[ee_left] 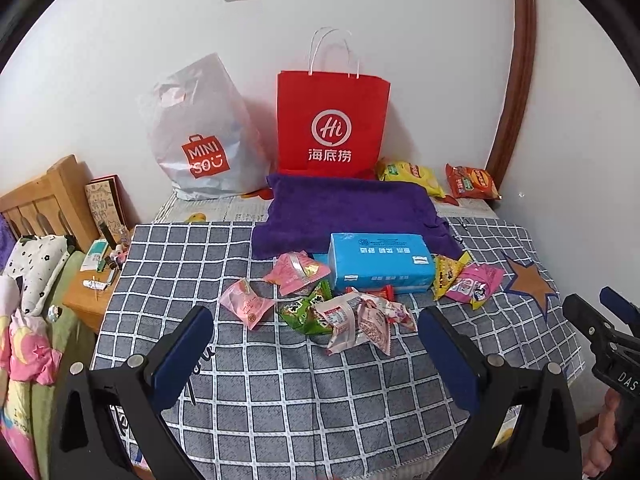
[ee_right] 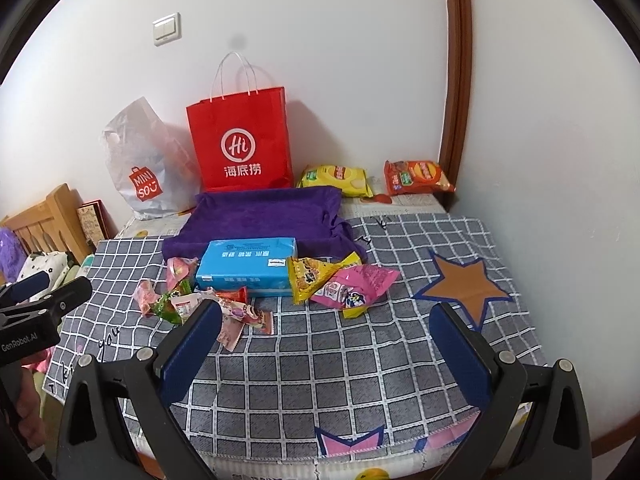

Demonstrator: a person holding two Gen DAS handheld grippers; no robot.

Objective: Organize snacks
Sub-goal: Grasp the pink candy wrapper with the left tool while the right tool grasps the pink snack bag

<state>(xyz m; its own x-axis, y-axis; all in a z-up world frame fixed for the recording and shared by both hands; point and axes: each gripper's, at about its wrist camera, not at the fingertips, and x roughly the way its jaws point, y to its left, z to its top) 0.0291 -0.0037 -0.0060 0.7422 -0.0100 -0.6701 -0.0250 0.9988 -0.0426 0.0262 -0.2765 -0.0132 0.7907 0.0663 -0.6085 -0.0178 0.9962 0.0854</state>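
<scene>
Both grippers hung low over the near edge of the grey checked cloth (ee_left: 280, 392), left gripper (ee_left: 316, 344) and right gripper (ee_right: 326, 344) each spread wide with nothing between the blue pads. Small crinkly snack packets lay scattered mid-cloth: a pink foil sachet (ee_left: 246, 304), a green wrapper (ee_left: 308, 312), a pale crumpled pack (ee_left: 352, 320) touching it, all just in front of the left gripper. A yellow triangular pouch (ee_right: 310, 276) and a pink pouch (ee_right: 352, 286) overlapped beside a blue rectangular tissue pack (ee_right: 248, 266). Behind sat a purple plush towel (ee_right: 264, 216), a red paper bag with rope handles (ee_right: 242, 140), a white plastic shopping bag (ee_left: 200, 132), and two chip bags, yellow (ee_right: 336, 178) and orange (ee_right: 418, 178), by the wall.

Likely step: first pick. Best done by pinching one loose wrapper at a sealed edge, since the film looked slippery and springy; the overlapped ones should probably be separated first.
</scene>
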